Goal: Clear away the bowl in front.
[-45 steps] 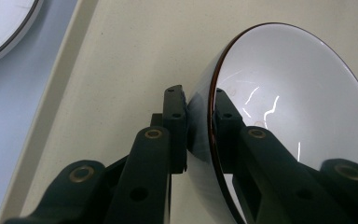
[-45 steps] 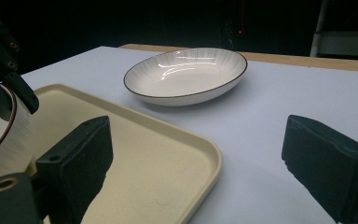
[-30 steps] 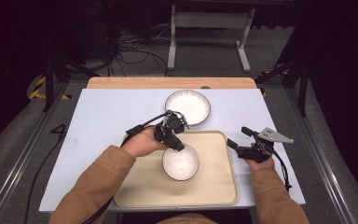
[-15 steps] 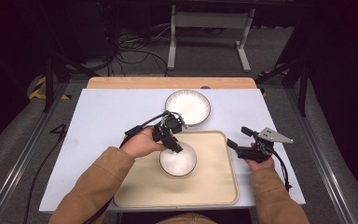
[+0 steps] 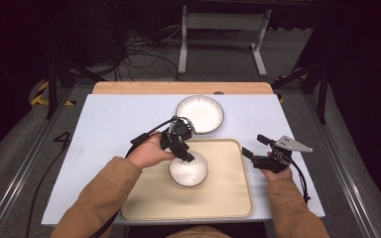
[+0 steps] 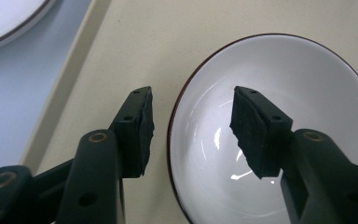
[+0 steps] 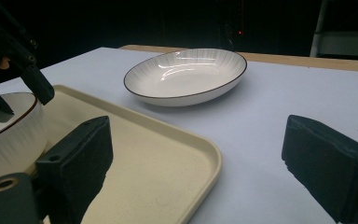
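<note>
A small white bowl (image 5: 188, 169) with a dark rim sits on the beige tray (image 5: 228, 198). My left gripper (image 5: 186, 153) is open over the bowl's near-left rim. In the left gripper view the left gripper (image 6: 191, 126) straddles the rim of the bowl (image 6: 279, 93), one jaw inside and one outside over the tray (image 6: 135, 42), neither pad touching. My right gripper (image 5: 253, 145) is open and empty just beyond the tray's right edge. In the right gripper view the right gripper (image 7: 196, 158) spans the tray's corner (image 7: 168, 154), with the bowl (image 7: 4, 135) at left.
A larger shallow white dish (image 5: 200, 113) rests on the white table (image 5: 104, 129) just beyond the tray; it is also the dish (image 7: 186, 74) in the right gripper view. A wooden strip (image 5: 129, 88) runs along the table's far edge. Cables trail from both grippers.
The left gripper and the small bowl have shifted slightly to the left on the tray. The right gripper has stayed put.
</note>
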`<state>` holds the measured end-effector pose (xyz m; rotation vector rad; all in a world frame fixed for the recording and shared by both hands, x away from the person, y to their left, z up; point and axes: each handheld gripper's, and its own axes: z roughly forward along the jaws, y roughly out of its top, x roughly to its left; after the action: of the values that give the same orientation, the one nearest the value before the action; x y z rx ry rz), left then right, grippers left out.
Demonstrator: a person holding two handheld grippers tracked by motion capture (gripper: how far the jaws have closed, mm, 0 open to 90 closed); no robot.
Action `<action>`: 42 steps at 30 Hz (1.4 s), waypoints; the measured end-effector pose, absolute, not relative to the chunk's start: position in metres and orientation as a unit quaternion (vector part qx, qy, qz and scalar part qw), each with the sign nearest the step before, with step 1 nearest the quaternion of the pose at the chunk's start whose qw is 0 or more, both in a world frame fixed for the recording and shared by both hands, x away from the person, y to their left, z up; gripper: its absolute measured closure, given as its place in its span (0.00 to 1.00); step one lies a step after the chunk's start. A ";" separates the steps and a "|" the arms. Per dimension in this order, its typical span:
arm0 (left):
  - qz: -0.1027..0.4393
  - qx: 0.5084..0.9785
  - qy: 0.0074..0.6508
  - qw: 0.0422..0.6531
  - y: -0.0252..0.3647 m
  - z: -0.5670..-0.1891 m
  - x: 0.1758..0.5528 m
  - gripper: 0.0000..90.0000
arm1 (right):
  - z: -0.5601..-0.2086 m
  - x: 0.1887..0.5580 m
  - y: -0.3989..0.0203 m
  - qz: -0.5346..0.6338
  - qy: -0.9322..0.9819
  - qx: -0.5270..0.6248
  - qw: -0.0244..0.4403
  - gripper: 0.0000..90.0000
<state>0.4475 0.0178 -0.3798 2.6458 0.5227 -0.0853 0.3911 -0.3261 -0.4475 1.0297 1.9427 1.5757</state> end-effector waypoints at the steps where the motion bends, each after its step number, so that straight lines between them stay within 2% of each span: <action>1: -0.030 0.955 0.188 0.229 0.020 -0.378 0.447 0.54 | -0.447 0.391 -0.326 0.569 0.701 0.371 0.217 0.10; 7: -0.006 0.944 0.181 0.274 0.033 -0.367 0.435 0.49 | -0.448 0.391 -0.324 0.565 0.707 0.365 0.217 0.10; 17: 0.030 0.918 0.197 0.343 0.065 -0.353 0.412 0.48 | -0.449 0.392 -0.323 0.565 0.713 0.360 0.207 0.10; 33: 0.057 0.879 0.220 0.419 0.113 -0.360 0.391 0.39 | -0.447 0.390 -0.324 0.567 0.712 0.354 0.214 0.09; 42: 0.087 0.833 0.257 0.482 0.145 -0.368 0.384 0.34 | -0.447 0.390 -0.325 0.570 0.709 0.354 0.216 0.08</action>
<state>0.3843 0.1451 -0.3680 2.0311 0.6275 0.2133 0.3899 -0.3249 -0.4472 0.9825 1.9660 1.5804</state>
